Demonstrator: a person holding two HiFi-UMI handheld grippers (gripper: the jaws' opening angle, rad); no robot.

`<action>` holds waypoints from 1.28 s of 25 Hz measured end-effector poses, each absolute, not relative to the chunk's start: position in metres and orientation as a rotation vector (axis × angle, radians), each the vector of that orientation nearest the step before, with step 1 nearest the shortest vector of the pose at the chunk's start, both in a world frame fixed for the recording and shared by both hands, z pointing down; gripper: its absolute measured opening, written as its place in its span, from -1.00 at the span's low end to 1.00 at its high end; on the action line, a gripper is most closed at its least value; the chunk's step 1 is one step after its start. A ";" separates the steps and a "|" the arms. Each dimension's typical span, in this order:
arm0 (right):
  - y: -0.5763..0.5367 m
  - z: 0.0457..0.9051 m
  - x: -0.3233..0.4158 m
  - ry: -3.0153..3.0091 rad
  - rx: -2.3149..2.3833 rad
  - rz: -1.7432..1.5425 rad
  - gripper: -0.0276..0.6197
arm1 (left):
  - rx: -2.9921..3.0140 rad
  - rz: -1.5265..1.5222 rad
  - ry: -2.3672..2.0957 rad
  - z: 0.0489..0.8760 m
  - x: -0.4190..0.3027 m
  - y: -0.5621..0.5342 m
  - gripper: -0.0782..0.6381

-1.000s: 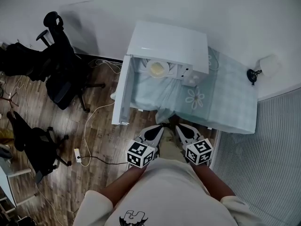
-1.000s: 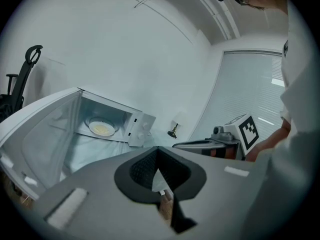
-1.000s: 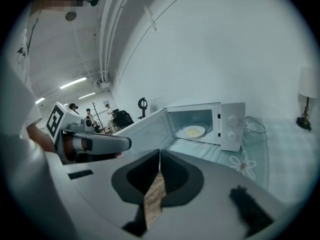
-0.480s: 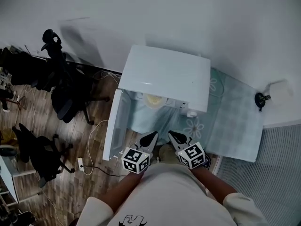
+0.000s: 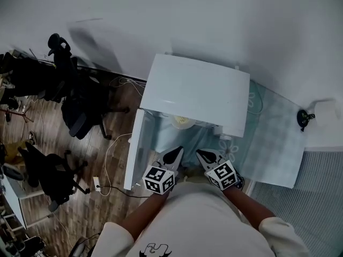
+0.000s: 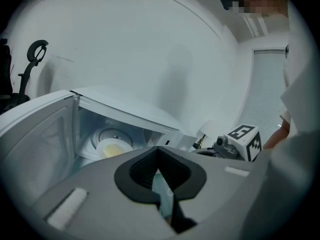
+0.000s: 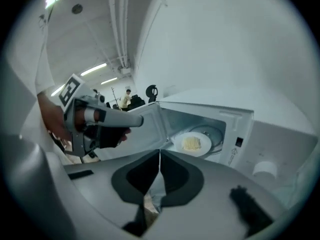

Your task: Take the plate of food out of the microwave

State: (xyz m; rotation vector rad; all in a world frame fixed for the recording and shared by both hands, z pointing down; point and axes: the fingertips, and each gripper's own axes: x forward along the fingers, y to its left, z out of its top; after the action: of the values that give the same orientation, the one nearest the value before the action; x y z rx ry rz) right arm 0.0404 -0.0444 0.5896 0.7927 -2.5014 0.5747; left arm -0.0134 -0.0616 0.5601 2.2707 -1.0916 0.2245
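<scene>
A white microwave (image 5: 195, 95) stands on the table with its door (image 5: 134, 149) swung open to the left. Inside, on the turntable, sits a white plate of yellowish food (image 5: 182, 122) (image 6: 114, 147) (image 7: 192, 144). My left gripper (image 5: 176, 152) and right gripper (image 5: 201, 154) hang side by side in front of the opening, a short way from the plate. Both are shut with nothing between the jaws. In the left gripper view its jaws (image 6: 159, 165) meet in a line, as do the right gripper's jaws (image 7: 160, 156). The cavity's roof hides most of the plate from above.
A pale blue cloth covers the table (image 5: 273, 143), which meets the wall. A small black object (image 5: 304, 118) lies at the far right corner. Left of the table are black office chairs (image 5: 80, 108) and cables with a power strip (image 5: 97, 183) on the wooden floor.
The microwave now lies closer under the head view, and its top covers more of the plate. Both grippers stay shut, side by side, nearer to the opening.
</scene>
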 end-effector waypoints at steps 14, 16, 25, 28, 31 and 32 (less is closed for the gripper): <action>-0.112 0.709 0.036 -2.300 1.250 2.203 -0.62 | 2.300 0.264 -1.031 0.570 -0.021 -0.070 -0.77; -0.123 0.720 0.042 -2.273 1.312 2.330 -0.62 | 2.316 0.263 -1.026 0.568 -0.019 -0.072 -0.77; -0.151 0.743 0.049 -2.230 1.514 2.492 -0.54 | 2.316 0.275 -1.034 0.567 -0.025 -0.075 -0.77; -0.156 0.747 0.044 -2.224 1.518 2.519 -0.54 | 2.299 0.284 -1.035 0.570 -0.028 -0.072 -0.77; -0.164 0.749 0.039 -2.239 1.511 2.529 -0.54 | 2.292 0.291 -1.042 0.570 -0.033 -0.071 -0.77; -0.168 0.750 0.037 -2.240 1.514 2.529 -0.54 | 2.291 0.291 -1.046 0.569 -0.035 -0.071 -0.77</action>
State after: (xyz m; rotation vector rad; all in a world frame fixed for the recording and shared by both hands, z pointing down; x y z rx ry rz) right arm 0.0373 -0.1675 0.7497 1.5139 -2.2398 2.5294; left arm -0.0347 -0.0713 0.5693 2.2909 -1.0461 0.2909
